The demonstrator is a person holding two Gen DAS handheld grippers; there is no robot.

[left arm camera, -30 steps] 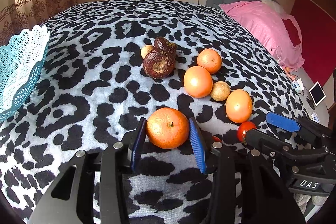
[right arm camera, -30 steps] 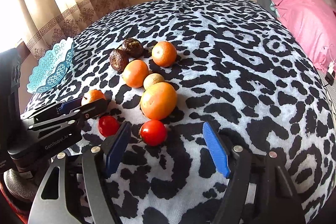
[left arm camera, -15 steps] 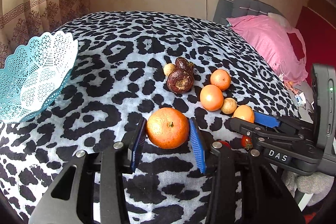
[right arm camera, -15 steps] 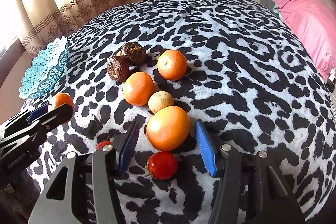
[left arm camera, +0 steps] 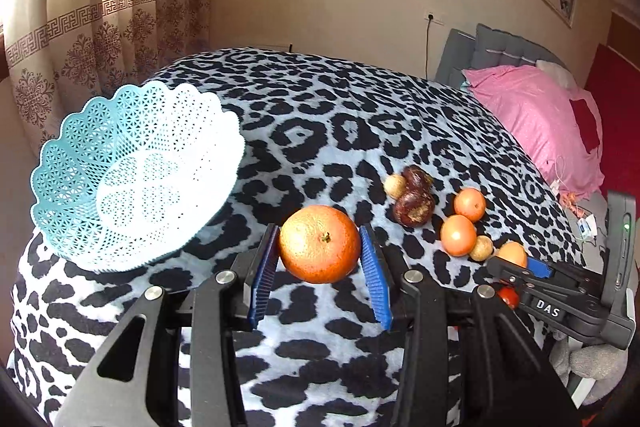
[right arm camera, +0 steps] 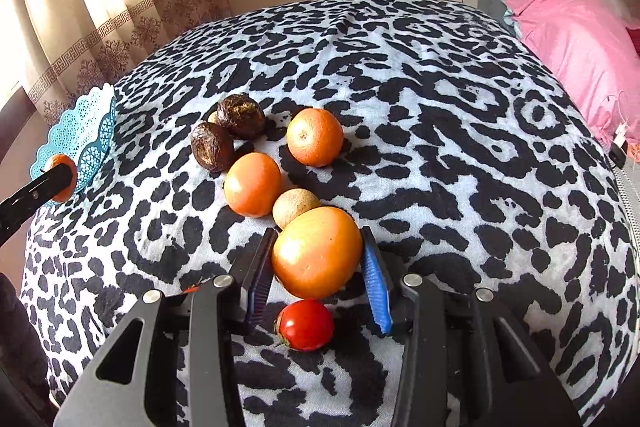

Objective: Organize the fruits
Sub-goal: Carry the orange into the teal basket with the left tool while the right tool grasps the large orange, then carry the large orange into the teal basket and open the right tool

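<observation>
Left hand-held gripper (left arm camera: 319, 259) clamping orange (left arm camera: 319, 243), right hand-held gripper (right arm camera: 317, 269) clamping persimmon (right arm camera: 317, 251)

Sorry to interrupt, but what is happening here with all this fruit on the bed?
A person is sorting fruit with two handheld grippers. The left gripper is shut on an orange, held above the leopard-print blanket near the teal basket, which has no fruit in it yet. The right gripper has its fingers on both sides of a large orange fruit, with a red tomato just below it. More oranges, two small tan fruits and two dark wrinkled fruits lie on the blanket.
</observation>
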